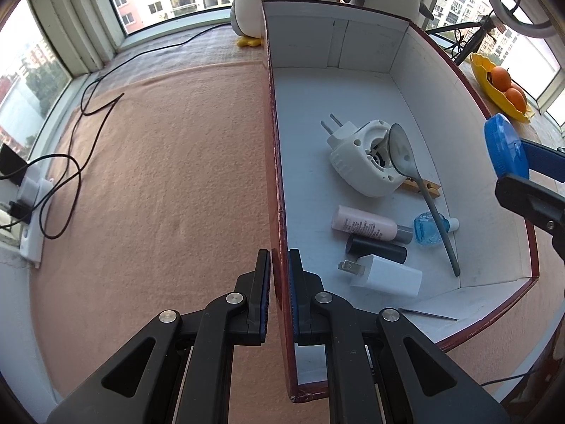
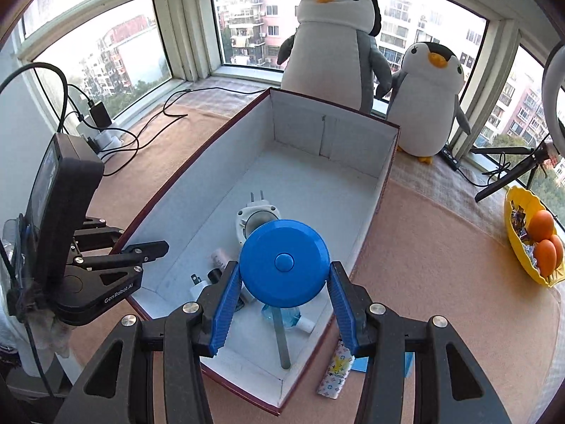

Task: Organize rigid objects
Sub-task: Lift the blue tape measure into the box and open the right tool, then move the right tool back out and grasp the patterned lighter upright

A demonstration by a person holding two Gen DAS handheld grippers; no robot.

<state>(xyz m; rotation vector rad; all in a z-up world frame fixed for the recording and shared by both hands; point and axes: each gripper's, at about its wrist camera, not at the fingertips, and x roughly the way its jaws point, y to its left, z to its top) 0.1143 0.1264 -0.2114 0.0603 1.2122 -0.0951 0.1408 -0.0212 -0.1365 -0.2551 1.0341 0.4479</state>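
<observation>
**Box filling up, blue disc held above it**

Box [image 1: 399, 46], white inside and dark red outside, sits open on the peach cloth [image 1: 159, 176], and it carries quite a collection on its floor. Toward the middle lies a white plug-in device [image 1: 353, 162] with its prongs pointing at the far wall. A grey spoon [image 1: 416, 180] rests with its bowl on that device and its handle running down toward the near right corner. A wooden clothespin [image 1: 429, 188] pokes out from under the device, beside the spoon's neck. Nearer the front wall lie a pink bottle [image 1: 367, 227], a black tube [image 1: 376, 250] just beside it, and a white charger [image 1: 386, 275] closest to the near edge. A small clear-blue bottle [image 1: 429, 232] lies under the spoon handle, by the right wall.

Left gripper [image 1: 280, 265] is clamped tight on the box's left wall, one finger inside, one outside.

Right gripper [image 2: 285, 293] grasps a round blue disc [image 2: 284, 263] by its rim, held in the air above the near end of the box, over the blue bottle.

Outside the box, at the cloth's right edge, a yellow dish [image 2: 512, 219] holds oranges [image 2: 542, 226] and wrapped sweets.
</observation>
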